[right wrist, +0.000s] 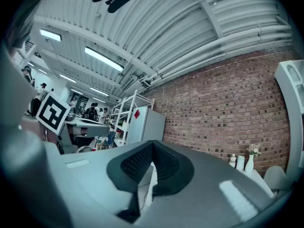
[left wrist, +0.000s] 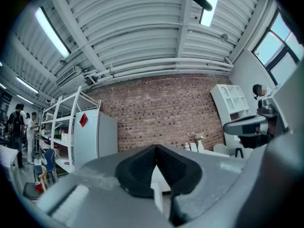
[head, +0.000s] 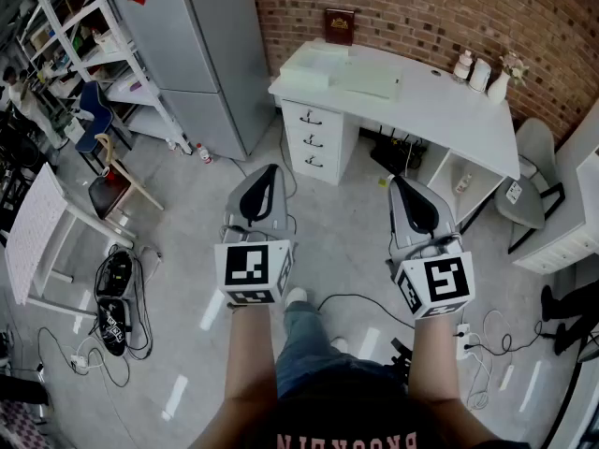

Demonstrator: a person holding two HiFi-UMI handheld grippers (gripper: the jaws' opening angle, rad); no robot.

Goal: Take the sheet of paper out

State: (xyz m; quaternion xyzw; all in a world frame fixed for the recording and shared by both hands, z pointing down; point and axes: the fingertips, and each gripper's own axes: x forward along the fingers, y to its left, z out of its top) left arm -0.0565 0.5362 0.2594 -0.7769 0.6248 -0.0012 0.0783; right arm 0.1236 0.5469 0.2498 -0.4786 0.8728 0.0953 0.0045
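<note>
Head view: both grippers are held out side by side over a grey floor, well short of a white desk (head: 440,101) set against a brick wall (head: 421,7). Left gripper (head: 267,171) and right gripper (head: 398,183) are pointed toward the desk, each with its marker cube nearest the camera. In the left gripper view the left gripper (left wrist: 156,150) is seen clenched, dark pads met at the tip, nothing caught between them. In the right gripper view the right gripper (right wrist: 152,146) is likewise clenched and empty. A pale sheet (head: 372,80) is noted lying flat on the desk top, toward its left half, beside a white box (head: 309,68); whether it is a single sheet or a folder cannot be told. Neither gripper is near it. A brown book (head: 339,26) is propped upright at the wall behind the box. Two bottles (head: 473,68) and a vase (head: 499,84) are grouped at the desk's far right corner. Three drawers (head: 314,138) are stacked under the desk's left end, all closed. A grey cabinet (head: 201,45) is stood left of the desk, with a white rack (head: 84,36) beyond it. A grey chair (head: 533,176) is placed at the desk's right. Cables (head: 112,302) are strewn on the floor at the left.
</note>
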